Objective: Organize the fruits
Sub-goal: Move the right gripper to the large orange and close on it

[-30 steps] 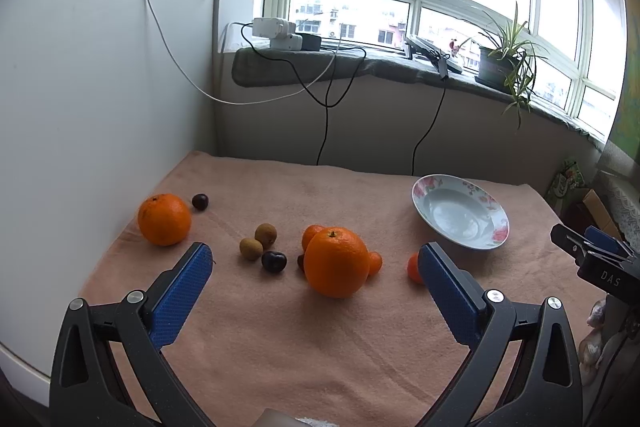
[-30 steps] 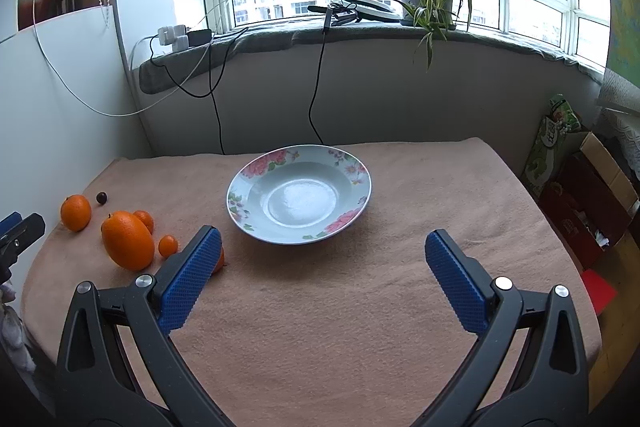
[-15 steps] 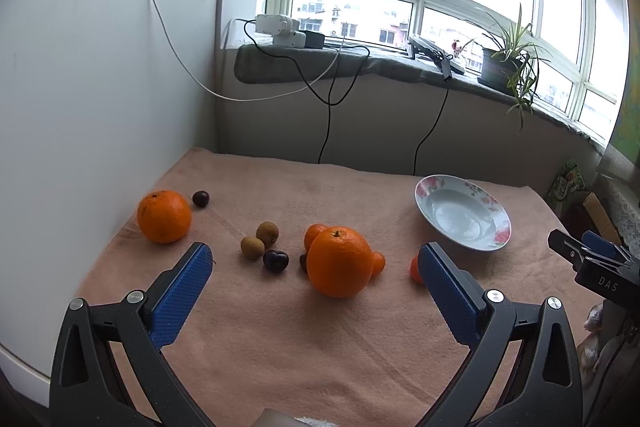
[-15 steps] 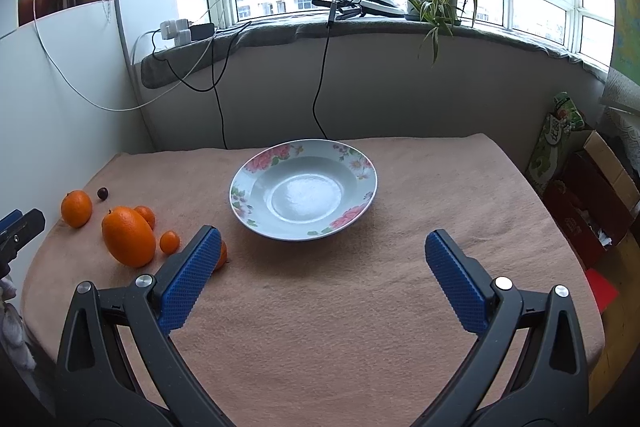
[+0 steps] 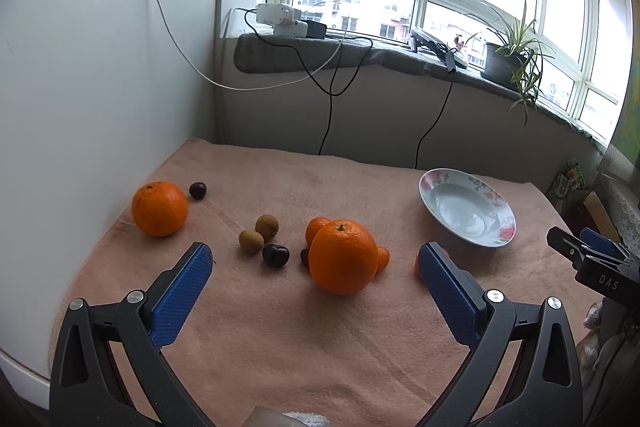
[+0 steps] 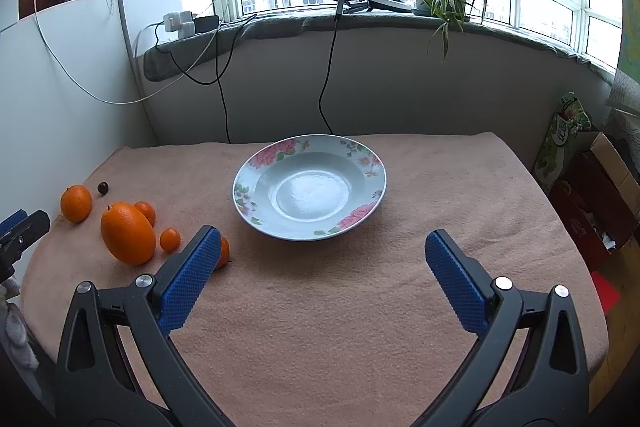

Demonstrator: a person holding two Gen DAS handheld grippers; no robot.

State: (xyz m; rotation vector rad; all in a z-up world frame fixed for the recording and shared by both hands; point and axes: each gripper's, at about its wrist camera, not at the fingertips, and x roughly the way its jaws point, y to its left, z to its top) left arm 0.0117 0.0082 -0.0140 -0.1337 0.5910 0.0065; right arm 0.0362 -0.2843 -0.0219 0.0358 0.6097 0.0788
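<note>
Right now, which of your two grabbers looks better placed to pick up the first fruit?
Probably the left gripper. It is open and faces the big orange, lying between its fingers' line. The right gripper, also open, faces the empty plate instead.

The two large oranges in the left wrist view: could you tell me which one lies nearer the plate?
The large orange in the middle cluster, with small fruits touching it. The other large orange sits by the white wall, far from the plate.

Drifting lower and a touch right in the left wrist frame — large orange [image 5: 343,257] and plate [image 5: 496,227]. Sliding up and right in the right wrist frame — plate [image 6: 256,167], left-edge fruit following slightly.
</note>
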